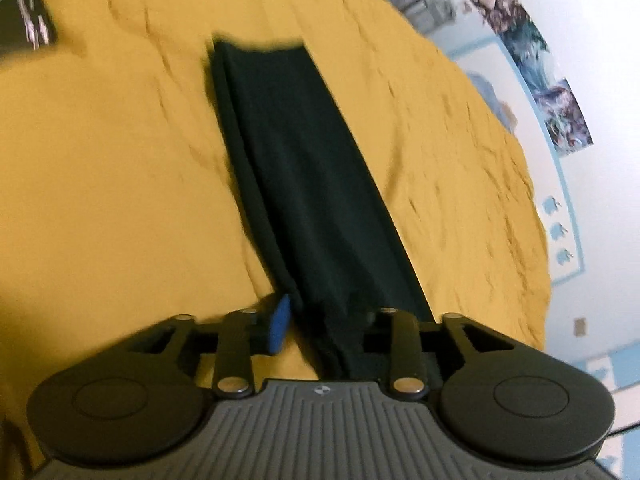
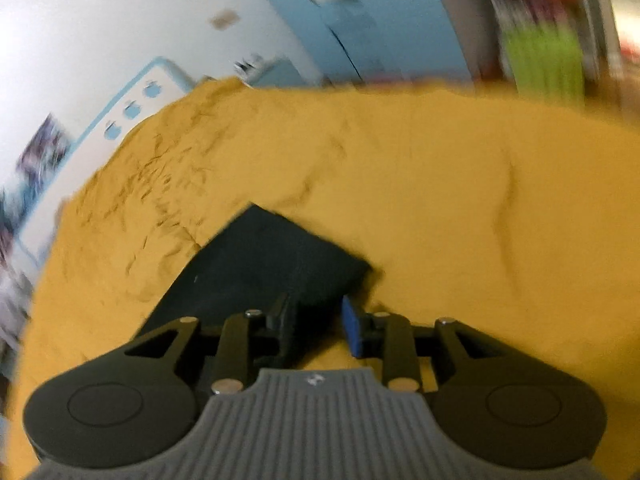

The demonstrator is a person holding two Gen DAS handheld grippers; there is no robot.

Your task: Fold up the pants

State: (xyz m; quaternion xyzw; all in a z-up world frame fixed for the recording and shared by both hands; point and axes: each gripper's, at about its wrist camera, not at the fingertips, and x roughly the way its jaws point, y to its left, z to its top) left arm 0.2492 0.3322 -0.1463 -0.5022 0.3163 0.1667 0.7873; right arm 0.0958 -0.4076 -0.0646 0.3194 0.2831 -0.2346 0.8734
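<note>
Pants (image 1: 304, 168), one pair, dark smooth cloth in a long narrow strip, flat on wrinkled mustard sheet (image 1: 112, 168). Left gripper (image 1: 324, 320) wide open, near end of strip between jaws, blue pad (image 1: 280, 322) just beside cloth edge. Right gripper (image 2: 316, 320) partly open, over a squared corner of pants (image 2: 260, 264), clamping nothing. Frames blurred.
</note>
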